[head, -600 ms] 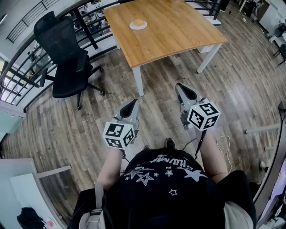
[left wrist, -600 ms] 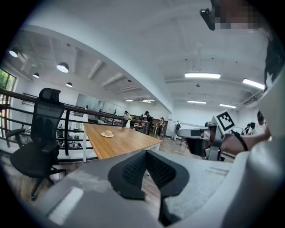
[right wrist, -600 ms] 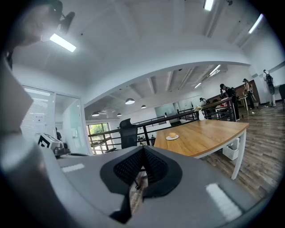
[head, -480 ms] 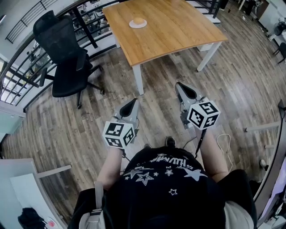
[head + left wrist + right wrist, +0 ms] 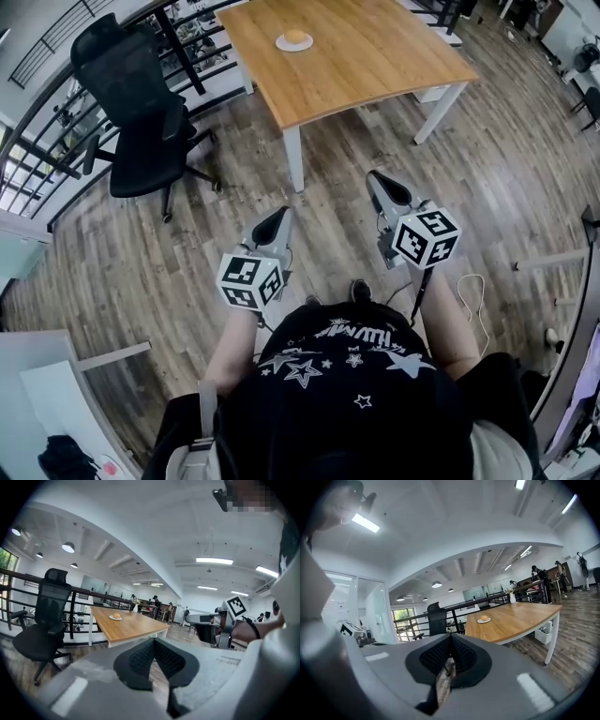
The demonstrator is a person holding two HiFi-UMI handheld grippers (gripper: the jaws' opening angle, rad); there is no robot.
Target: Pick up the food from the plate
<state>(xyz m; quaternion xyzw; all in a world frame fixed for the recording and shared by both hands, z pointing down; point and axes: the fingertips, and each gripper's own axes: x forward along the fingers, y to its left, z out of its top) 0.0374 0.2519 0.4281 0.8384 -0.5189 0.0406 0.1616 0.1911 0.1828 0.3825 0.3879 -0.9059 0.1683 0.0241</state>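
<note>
Barely starting: standing well short of the counter (image 5: 375, 56), holding left tongs (image 5: 277, 217) and right tongs (image 5: 381, 180) pressed together, empty, leaving food (image 5: 295, 37) untouched on the plate (image 5: 281, 43).

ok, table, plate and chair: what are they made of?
Table: wood or wood-look laminate top, matte, visible grain; white legs, likely painted metal.
Plate: white, smooth, perhaps ceramic; too small to tell.
Chair: black, fabric or mesh upholstery; cannot tell which.

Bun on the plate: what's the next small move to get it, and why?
Probably step toward the table: the bun on its plate lies far ahead, while the left gripper and right gripper are shut, empty, over the floor.
</note>
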